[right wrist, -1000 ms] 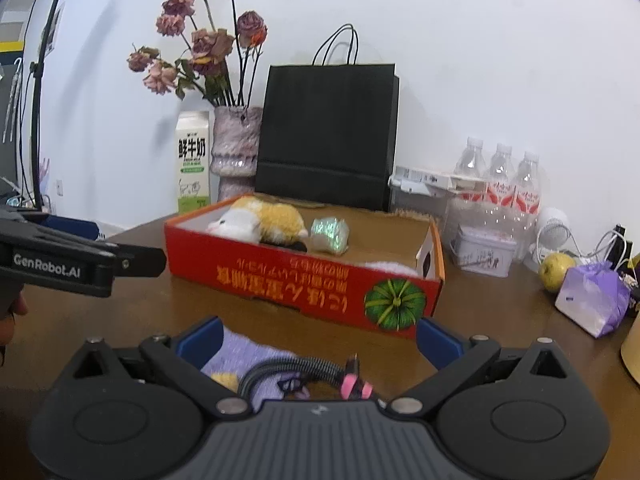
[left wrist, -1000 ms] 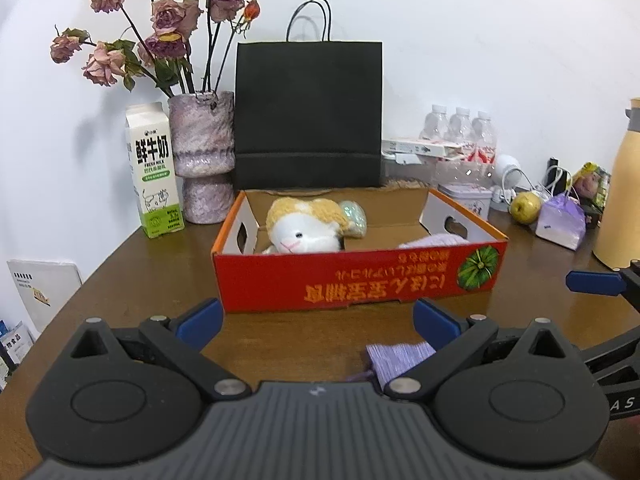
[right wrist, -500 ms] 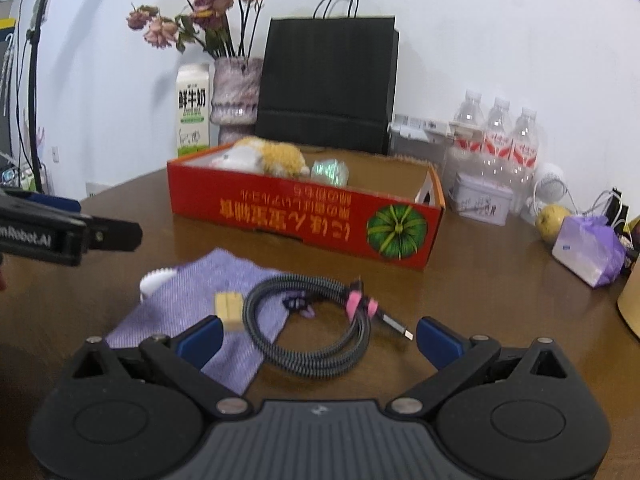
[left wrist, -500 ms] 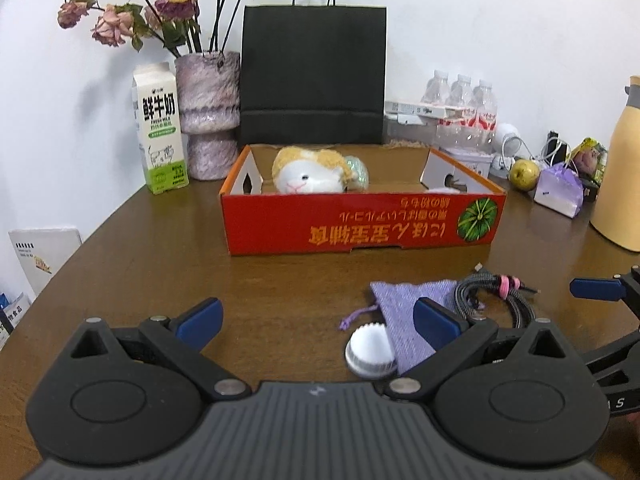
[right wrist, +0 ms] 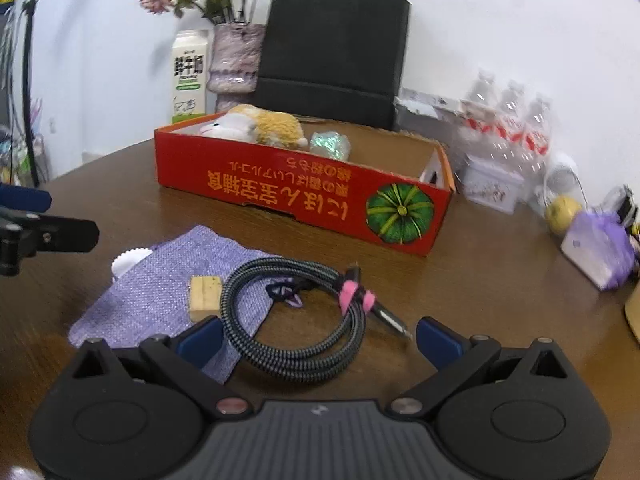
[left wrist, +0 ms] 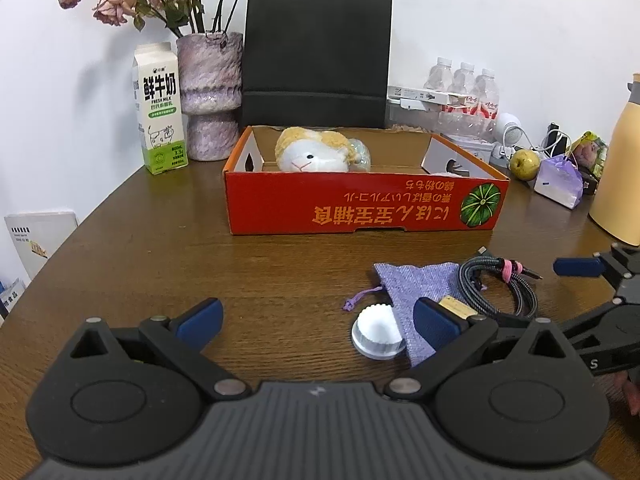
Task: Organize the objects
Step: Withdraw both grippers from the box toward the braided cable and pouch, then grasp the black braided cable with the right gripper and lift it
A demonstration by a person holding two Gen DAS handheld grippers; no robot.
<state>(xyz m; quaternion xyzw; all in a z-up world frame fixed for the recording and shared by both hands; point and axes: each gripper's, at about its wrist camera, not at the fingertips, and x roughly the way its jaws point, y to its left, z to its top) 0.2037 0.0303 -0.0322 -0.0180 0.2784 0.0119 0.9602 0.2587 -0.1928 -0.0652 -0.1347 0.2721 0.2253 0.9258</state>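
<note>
left gripper (left wrist: 316,318) jaws spread wide, nothing between them but bare table (left wrist: 160,248). its right fingertip sits over the near edge of the purple pouch (left wrist: 416,284), and the white ridged cap (left wrist: 376,336) lies just inside that fingertip, touching the pouch edge. right gripper (right wrist: 318,338) jaws also wide apart and empty; the coiled braided cable (right wrist: 296,320) with its pink ties lies right between and just ahead of them, partly on the pouch (right wrist: 160,300). a small tan block (right wrist: 205,292) rests on the pouch, touching the coil, just ahead of the right gripper's left fingertip. the cap (right wrist: 130,260) peeks out from the pouch's far left corner in the right wrist view. red cardboard box (left wrist: 364,200) stands open straight ahead of both jaws, well beyond the pouch and cable, with a plush toy (left wrist: 312,154) and a shiny wrapped item (right wrist: 330,145) inside near its back left. behind the box: black paper bag (left wrist: 318,56), milk carton (left wrist: 160,108), vase (left wrist: 210,92) with dried roses. right wrist view is motion-blurred toward its right side.
</note>
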